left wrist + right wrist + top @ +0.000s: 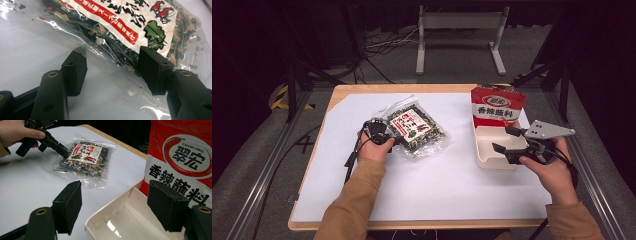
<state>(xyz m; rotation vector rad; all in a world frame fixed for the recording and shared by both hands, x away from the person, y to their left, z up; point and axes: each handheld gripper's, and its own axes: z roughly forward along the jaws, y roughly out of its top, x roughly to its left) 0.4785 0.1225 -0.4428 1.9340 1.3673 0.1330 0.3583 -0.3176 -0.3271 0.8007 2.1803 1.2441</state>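
The counter (362, 200) is a wooden board with rounded corners, covered by a smooth white sheet.

Left gripper (388, 140): black, angular plastic body, held in the left hand (374, 148). Its two fingers (74, 72) are flat, block-shaped pads with a matte, slightly rough face. The fingers stand apart and straddle the near edge of the clear bag (414, 127); the crinkled, glossy film runs between them, and neither pad presses on it. No other item sits in the gap.

Clear bag: a flat, transparent plastic pouch with a wide sealed border, filled with dark dried shreds and pale and red flakes. A white label with a red band covers its middle. It lies flat on the sheet, left of the counter's centre, at 2 o'clock from the left hand and well apart from the tray.

White tray (486, 155): rectangular, smooth hard plastic, with low walls and small ribs inside. It sits right of centre. A red packet (497, 107) with a white lower panel and black characters stands upright at the tray's far end.

Right gripper (501, 140): held in the right hand (549, 167), with a grey three-cornered plate on top. Its fingers (68, 206) are open and grip nothing; they reach over the tray's near right wall, with the red packet at 12 o'clock from them.
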